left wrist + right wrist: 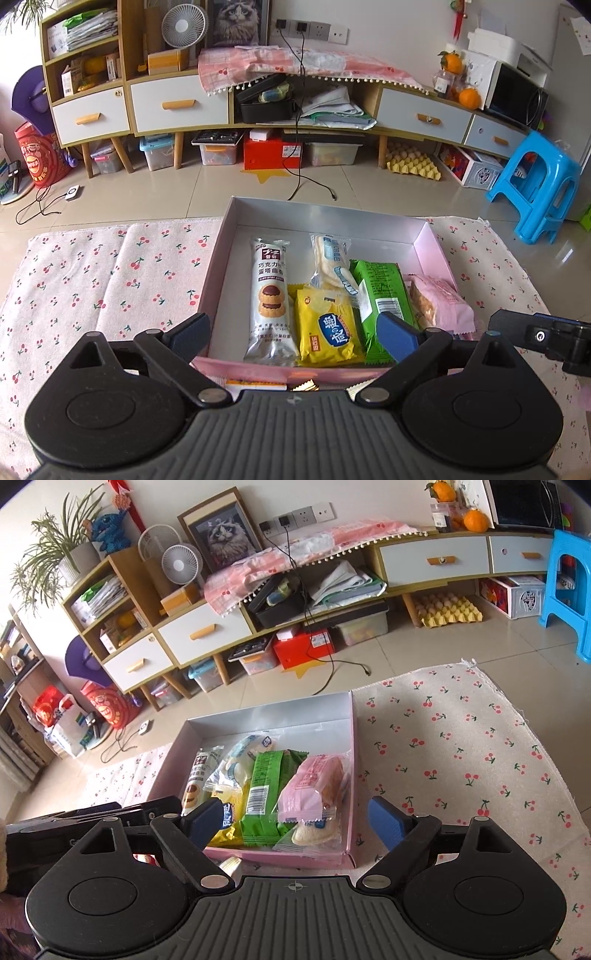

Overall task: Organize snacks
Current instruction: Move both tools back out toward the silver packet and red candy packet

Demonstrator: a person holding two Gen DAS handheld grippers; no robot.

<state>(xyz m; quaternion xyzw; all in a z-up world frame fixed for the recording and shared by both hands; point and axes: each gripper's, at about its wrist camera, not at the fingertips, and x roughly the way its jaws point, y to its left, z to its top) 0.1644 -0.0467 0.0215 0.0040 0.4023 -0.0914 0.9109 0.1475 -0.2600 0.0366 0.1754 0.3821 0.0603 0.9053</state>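
A pink box (221, 266) (352, 760) sits on the cherry-print cloth. It holds several snack packs: a white cookie pack (271, 295), a yellow pack (328, 328), a green pack (380, 295) (262, 786), a pink pack (439, 302) (314, 786) and a clear blue-white pack (332, 262). My left gripper (295, 336) is open and empty over the box's near wall. My right gripper (295, 821) is open and empty above the box's near right corner. More small packs (258, 386) lie just outside the near wall, mostly hidden.
The cherry-print cloth (92, 280) (461, 746) spreads to both sides of the box. Beyond its far edge is tiled floor with a cable (295, 177). A blue stool (535, 184) stands at the far right, a low cabinet (184, 99) at the back.
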